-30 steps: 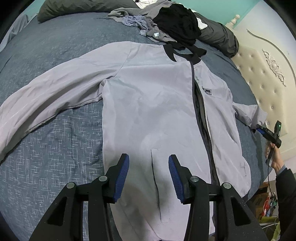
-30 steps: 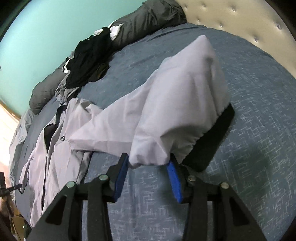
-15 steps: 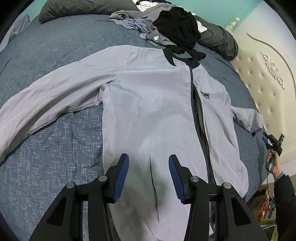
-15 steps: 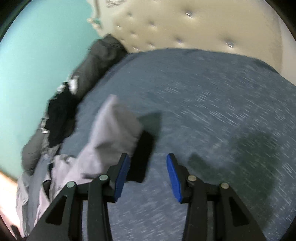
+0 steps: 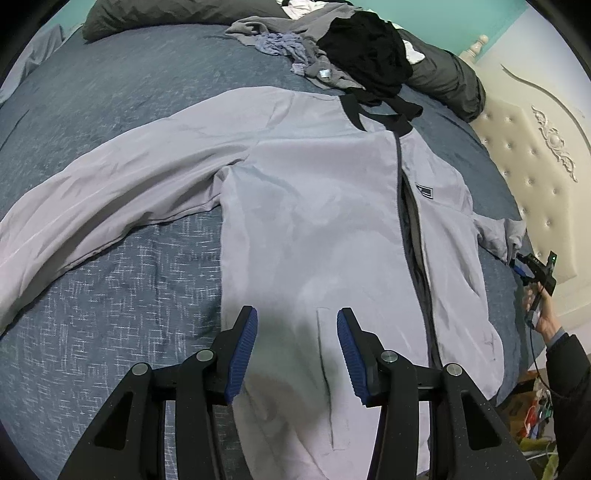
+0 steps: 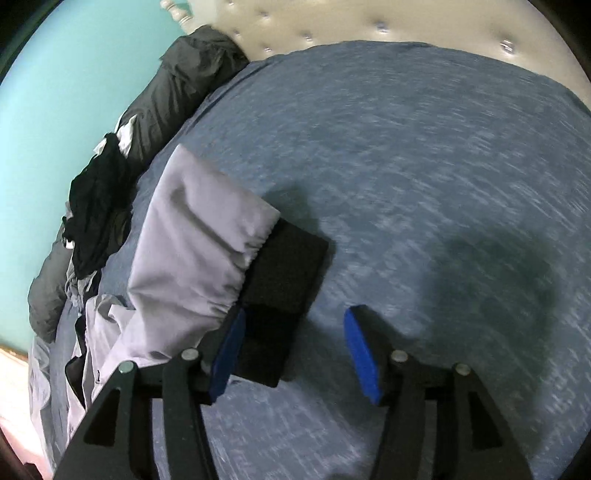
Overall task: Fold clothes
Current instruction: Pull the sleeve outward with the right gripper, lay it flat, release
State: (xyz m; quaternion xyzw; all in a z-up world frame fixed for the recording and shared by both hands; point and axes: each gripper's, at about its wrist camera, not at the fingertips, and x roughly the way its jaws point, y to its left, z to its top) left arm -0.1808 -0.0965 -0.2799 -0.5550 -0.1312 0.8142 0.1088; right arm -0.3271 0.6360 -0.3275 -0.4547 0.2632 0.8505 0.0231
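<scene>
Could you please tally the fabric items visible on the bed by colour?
Light grey: 1, the jacket
Black: 1, the garment on the pile
Blue-grey: 1, the crumpled cloth
Dark grey: 2, pillows
Total: 5; the pile may hide more.

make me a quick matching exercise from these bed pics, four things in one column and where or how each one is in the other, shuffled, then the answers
Things
1. grey jacket
2. black cuff
3. black garment
4. left gripper

Places or states
A. heaped on the clothes pile near the dark pillows
B. open, above the jacket's lower front
C. at the end of the sleeve, lying on the blue bedspread beside the open right gripper
D. spread flat, front up, one sleeve stretched out

Pairs: 1-D, 2-C, 3-A, 4-B
</scene>
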